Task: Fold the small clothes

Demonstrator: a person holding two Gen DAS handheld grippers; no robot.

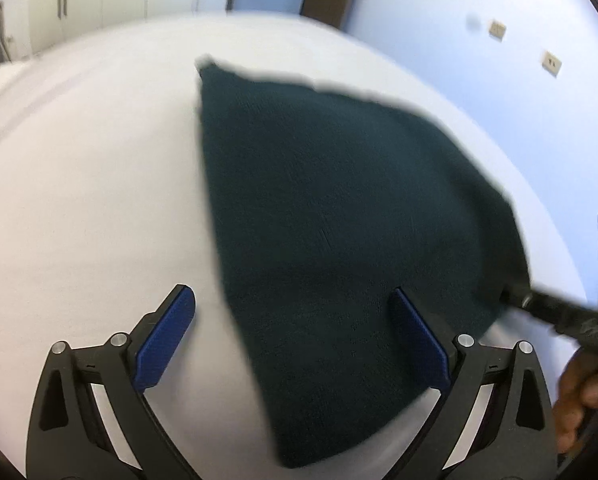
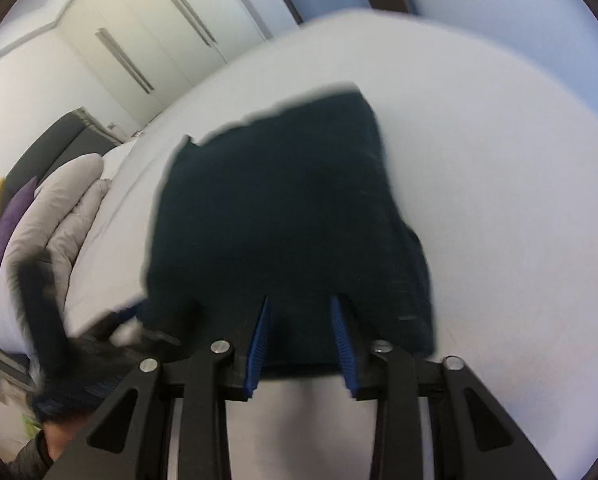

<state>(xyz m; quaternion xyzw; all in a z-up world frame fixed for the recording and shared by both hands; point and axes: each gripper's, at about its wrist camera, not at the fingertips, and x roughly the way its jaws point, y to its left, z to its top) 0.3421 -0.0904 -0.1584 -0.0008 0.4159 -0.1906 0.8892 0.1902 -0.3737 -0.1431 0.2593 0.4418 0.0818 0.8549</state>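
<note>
- The dark teal garment (image 1: pixel 339 208) lies spread on the white bed (image 1: pixel 91 184), near the edge closest to both hands, and it looks folded at least once, with a neat straight side on the left in the left wrist view.
- The left gripper (image 1: pixel 295 336) hangs above the near part of the cloth with its fingers (image 1: pixel 167 340) spread wide and nothing between them; one blue pad sits over bare sheet, the other over the fabric.
- Now the right gripper (image 2: pixel 301 340): its fingers (image 2: pixel 259 340) stand narrow, with the near hem of the garment between the blue pads. Both frames are blurred, so I can't tell whether the pads pinch the cloth or merely straddle it.
- In the left view the right tool comes in from the right edge and meets the cloth's near right corner.
- My read is that we're between folds, lining up for the next one.
- To do it well: take both near corners at the same depth, catching every layer, not just the top one.
- Then lift evenly, carry the edge straight across to the far hem, and lay it down flat.
- Watch out for the free layers sliding apart on that smooth sheet.
</note>
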